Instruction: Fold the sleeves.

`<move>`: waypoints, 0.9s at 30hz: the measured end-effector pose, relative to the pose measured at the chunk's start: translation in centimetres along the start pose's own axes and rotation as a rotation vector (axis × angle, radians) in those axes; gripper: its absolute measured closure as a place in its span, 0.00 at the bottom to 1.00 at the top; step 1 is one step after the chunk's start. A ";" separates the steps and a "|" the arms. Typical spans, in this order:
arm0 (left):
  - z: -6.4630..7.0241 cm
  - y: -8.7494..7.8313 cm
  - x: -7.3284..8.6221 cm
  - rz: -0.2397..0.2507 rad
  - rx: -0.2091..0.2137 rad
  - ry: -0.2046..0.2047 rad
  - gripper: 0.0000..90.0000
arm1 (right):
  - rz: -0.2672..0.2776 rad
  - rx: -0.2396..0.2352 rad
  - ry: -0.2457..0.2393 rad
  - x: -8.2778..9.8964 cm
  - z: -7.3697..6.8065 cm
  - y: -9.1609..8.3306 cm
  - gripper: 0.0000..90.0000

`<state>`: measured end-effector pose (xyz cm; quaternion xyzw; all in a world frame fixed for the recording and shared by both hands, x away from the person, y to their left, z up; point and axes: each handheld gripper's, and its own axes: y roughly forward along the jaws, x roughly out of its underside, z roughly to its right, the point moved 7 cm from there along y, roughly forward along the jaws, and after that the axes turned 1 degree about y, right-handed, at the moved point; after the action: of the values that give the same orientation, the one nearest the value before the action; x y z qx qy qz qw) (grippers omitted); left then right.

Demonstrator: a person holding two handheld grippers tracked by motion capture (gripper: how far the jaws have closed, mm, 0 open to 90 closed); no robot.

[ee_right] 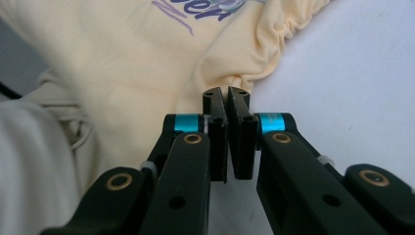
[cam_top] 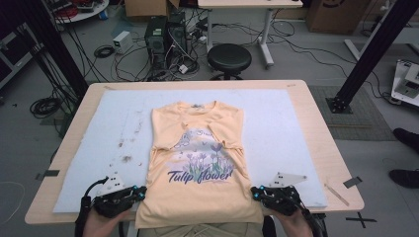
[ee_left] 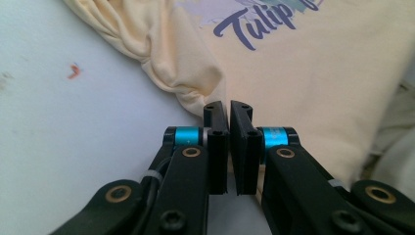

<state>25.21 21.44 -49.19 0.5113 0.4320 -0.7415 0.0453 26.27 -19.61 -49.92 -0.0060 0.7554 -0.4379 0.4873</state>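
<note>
Lying at the white mat's (cam_top: 296, 123) centre toward 6 o'clock, the T-shirt (cam_top: 197, 163) is judged light, soft, floppy. Both the left gripper (cam_top: 141, 191) and right gripper (cam_top: 254, 191) are closed empty beside its side edges, where hold is best taken.

This is a lab or test workshop rather than a home. The wooden table (cam_top: 316, 118) carries a white foam pad (cam_top: 276, 123) and stands on a bare grey floor (cam_top: 29, 148). Behind it sit computer towers (cam_top: 165, 37) amid tangled cables (cam_top: 123, 59), a black stool (cam_top: 229, 57), cardboard boxes (cam_top: 336, 12) and black metal frame posts (cam_top: 373, 49).
</note>
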 end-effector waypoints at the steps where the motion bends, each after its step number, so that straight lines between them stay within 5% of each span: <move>1: 0.7 -0.5 0.5 -0.009 0.034 0.008 0.95 | -0.015 -0.020 0.004 0.7 -0.5 -0.7 0.98; 4: 1.2 -0.8 0.7 -0.004 0.056 0.014 0.91 | -0.020 -0.032 0.003 1.2 -1.0 -1.2 0.97; 5: 1.0 -1.2 0.2 0.021 0.046 0.010 0.88 | -0.005 -0.022 0.005 1.1 -1.0 -1.5 0.85; 6: 1.0 -1.2 0.2 0.021 0.046 0.010 0.83 | -0.005 -0.022 0.005 1.1 -1.0 -1.5 0.85; 7: 0.5 -1.4 -0.4 0.041 0.026 0.010 0.79 | 0.037 -0.002 0.027 0.1 -0.5 -1.5 0.74; 8: 0.0 -1.4 -1.2 0.065 -0.003 0.003 0.79 | 0.037 -0.002 0.027 0.1 -0.5 -1.5 0.74; 9: -1.3 -1.3 -3.1 0.103 -0.051 0.004 0.75 | 0.083 0.046 0.038 -1.3 0.5 -1.2 0.66; 10: -1.3 -1.3 -3.1 0.103 -0.051 0.004 0.74 | 0.083 0.046 0.038 -1.3 0.5 -1.2 0.66; 11: -2.8 -0.5 -4.7 0.104 -0.101 -0.017 0.73 | 0.093 0.094 0.057 -2.7 1.7 -0.5 0.62; 13: -4.1 0.9 -5.8 0.080 -0.126 -0.039 0.70 | 0.092 0.134 0.075 -4.0 3.1 0.4 0.60; 18: -6.4 3.6 -6.7 0.021 -0.176 -0.070 0.65 | 0.057 0.186 0.120 -6.2 5.6 2.8 0.52; 24: -7.7 6.3 -5.7 -0.065 -0.171 -0.098 0.71 | -0.016 0.170 0.113 -6.8 6.3 5.9 0.60; 26: -7.8 6.3 -5.6 -0.057 -0.175 -0.090 0.79 | -0.018 0.172 0.081 -7.0 6.2 6.1 0.80; 27: -7.8 6.3 -5.6 -0.050 -0.176 -0.090 0.79 | -0.018 0.172 0.081 -7.0 6.2 6.1 0.80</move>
<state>36.71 20.80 -49.26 0.4607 0.5054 -0.7240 0.0909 37.09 -16.85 -49.73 0.0470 0.7339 -0.5055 0.4513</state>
